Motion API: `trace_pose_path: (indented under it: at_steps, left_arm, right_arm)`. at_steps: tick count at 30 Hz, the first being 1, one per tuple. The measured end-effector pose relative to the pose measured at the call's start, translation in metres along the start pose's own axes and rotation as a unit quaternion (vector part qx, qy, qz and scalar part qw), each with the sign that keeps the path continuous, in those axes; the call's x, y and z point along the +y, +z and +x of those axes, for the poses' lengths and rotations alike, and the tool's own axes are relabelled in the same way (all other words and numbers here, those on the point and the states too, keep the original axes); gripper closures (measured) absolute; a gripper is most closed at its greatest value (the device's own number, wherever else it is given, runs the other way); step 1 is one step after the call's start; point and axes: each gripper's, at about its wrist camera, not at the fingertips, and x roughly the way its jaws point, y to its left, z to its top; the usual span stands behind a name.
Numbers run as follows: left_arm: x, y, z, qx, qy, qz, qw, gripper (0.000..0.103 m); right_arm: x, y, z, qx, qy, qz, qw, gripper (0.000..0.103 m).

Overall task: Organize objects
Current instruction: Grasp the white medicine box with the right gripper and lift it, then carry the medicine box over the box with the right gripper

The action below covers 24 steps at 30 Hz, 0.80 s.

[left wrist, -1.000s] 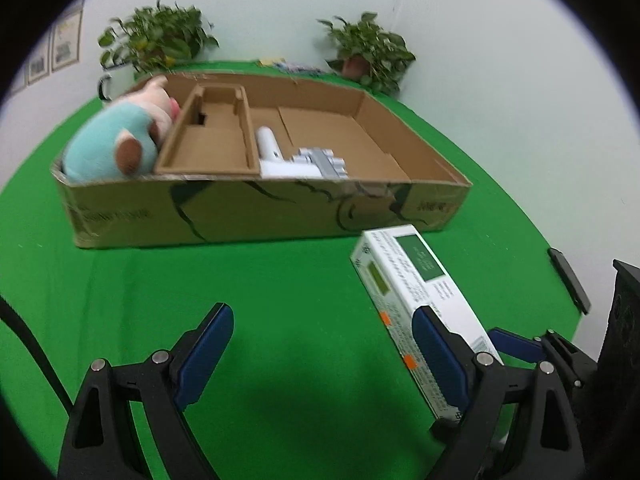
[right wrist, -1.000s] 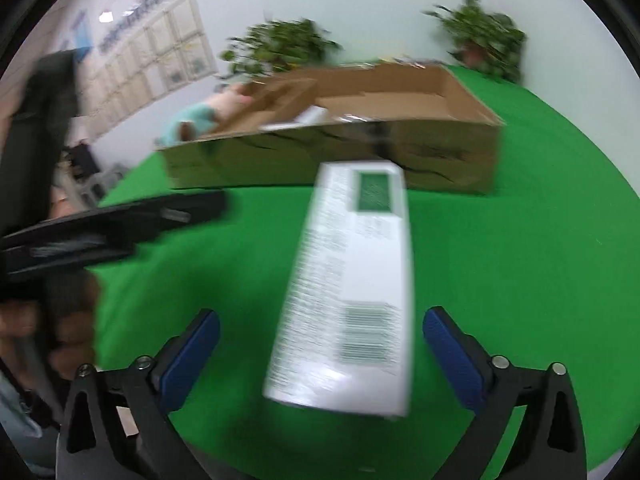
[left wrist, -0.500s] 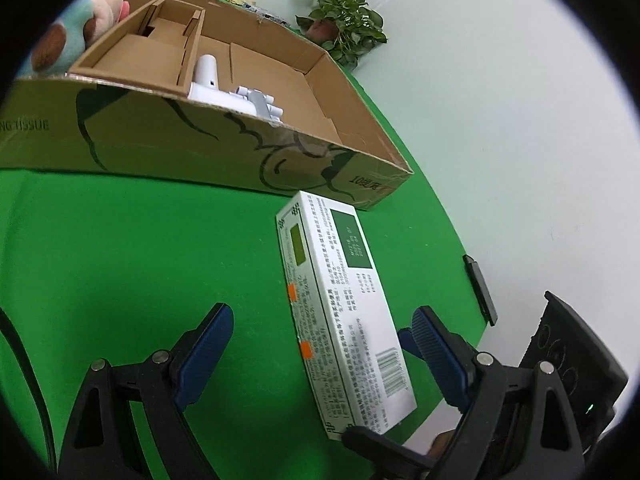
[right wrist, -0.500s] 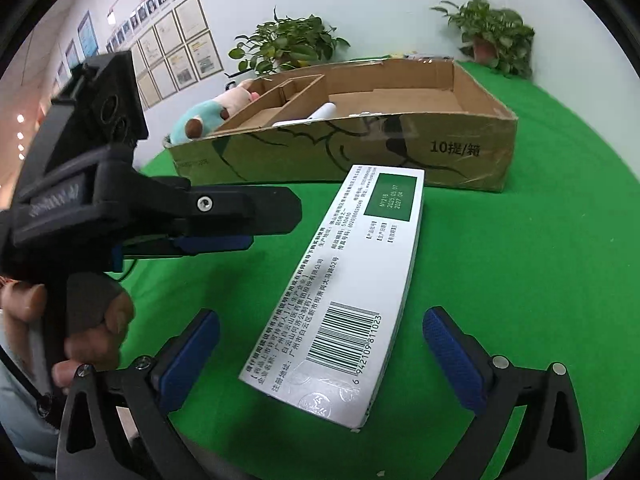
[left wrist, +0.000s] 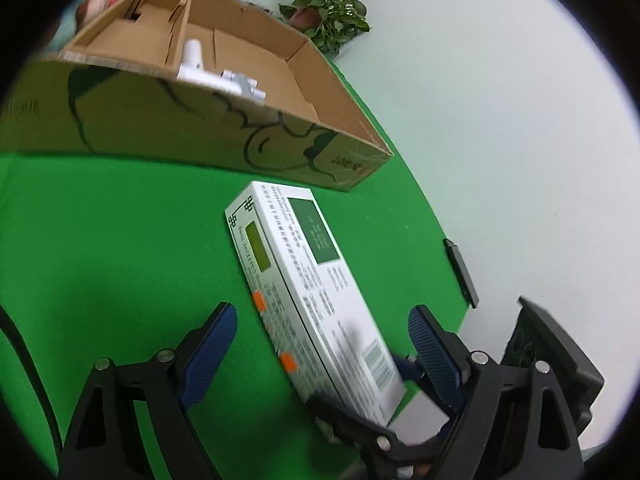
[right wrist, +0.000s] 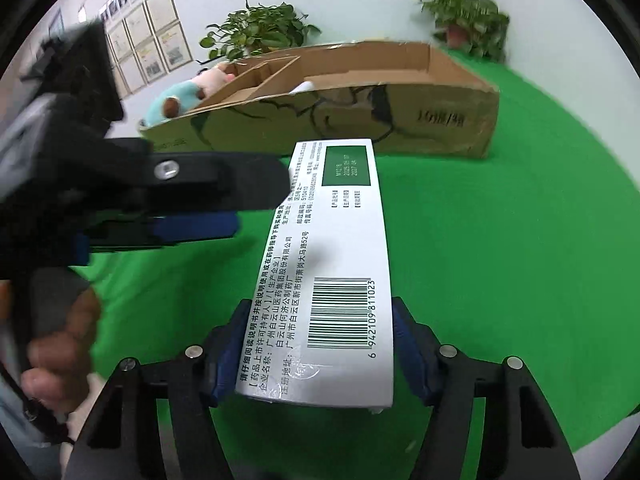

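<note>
The left tongs (left wrist: 322,354) stand apart, closing slightly, straddling the white medicine box (left wrist: 308,288) without pressing it. The box lies on the green surface (left wrist: 120,240), just in front of the cardboard tray (left wrist: 192,128) holding a plush toy (right wrist: 180,94). The right tongs (right wrist: 320,346) are closing, blue pads against the box's near end.

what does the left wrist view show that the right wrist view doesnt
Only the left wrist view: the tray's inside floor and a black strip at the table edge. Only the right wrist view: the box's barcode, framed pictures, a hand and a plush seen clearly. Both: box, tray, green table, plants.
</note>
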Motion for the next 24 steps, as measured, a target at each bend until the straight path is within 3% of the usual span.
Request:
trace_pose_path:
  at_steps: [5,7,16,24]
  left_arm:
    - [0.004,-0.026,0.006,0.022,-0.011,-0.023,0.9994,0.035]
    - [0.002,-0.035,0.005,0.021,0.008,-0.017,0.9996,0.052]
    - [-0.012,-0.031,-0.025,-0.016,0.033,-0.009,0.9993,0.059]
    - [-0.060,0.028,-0.056,-0.067,0.030,0.063,0.9953,0.060]
  right_arm:
    - [-0.007,-0.012,-0.008,0.015,0.086,0.058,0.994,0.040]
    - [-0.004,-0.014,-0.007,0.018,0.101,0.058,0.993,0.040]
    - [0.022,-0.011,-0.018,-0.014,0.076,0.014,0.997,0.045]
    - [0.025,0.043,-0.049,-0.097,0.061,-0.002,0.993,0.045]
